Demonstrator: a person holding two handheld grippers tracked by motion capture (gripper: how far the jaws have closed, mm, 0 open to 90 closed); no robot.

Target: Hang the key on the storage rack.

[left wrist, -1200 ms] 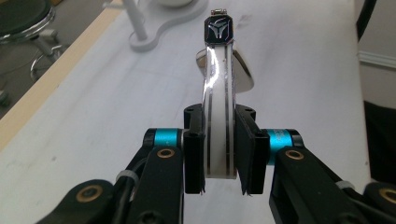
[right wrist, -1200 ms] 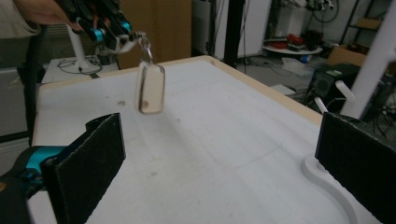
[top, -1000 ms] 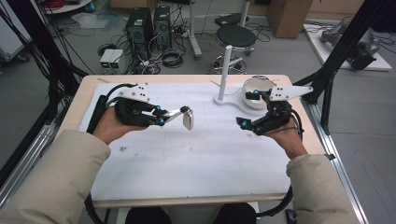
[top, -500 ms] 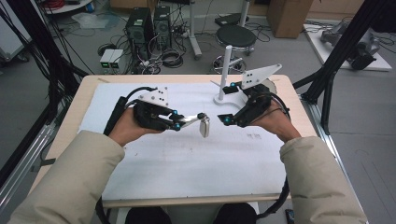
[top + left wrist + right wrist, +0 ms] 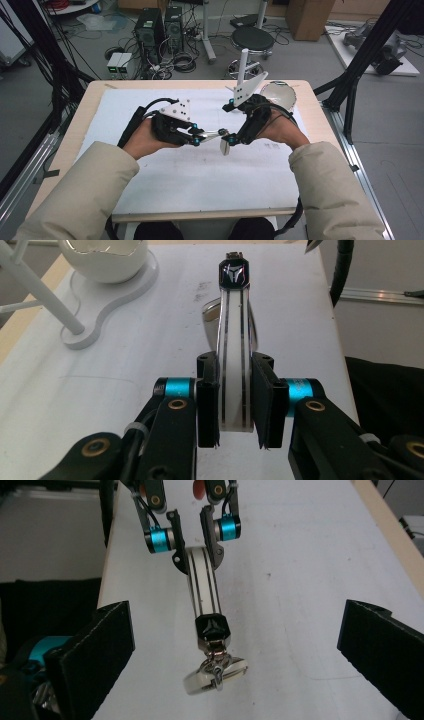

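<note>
1. Left gripper (image 5: 200,138), in the high view, is clenched on one end of a white strap (image 5: 212,134), held level above the mat, well in front of the white stand (image 5: 243,65). The right gripper (image 5: 231,122) faces it from the stand's side, jaws spread wide around the strap's hanging far end.
2. In the left gripper view, both pads press flat on the strap's edges. Its black clasp (image 5: 233,275) points away, with the stand's base (image 5: 100,305) off to the far left.
3. In the right gripper view, the right gripper's pads stand well apart on either side of the clasp (image 5: 212,629). A metal ring (image 5: 216,676), possibly a key ring, dangles below it.
4. Step in hand, as I judge it: a handover or a two-handed hold of the strap. Next, the right jaws need centring on the clasp, then closing while the left keeps the strap taut.
</note>
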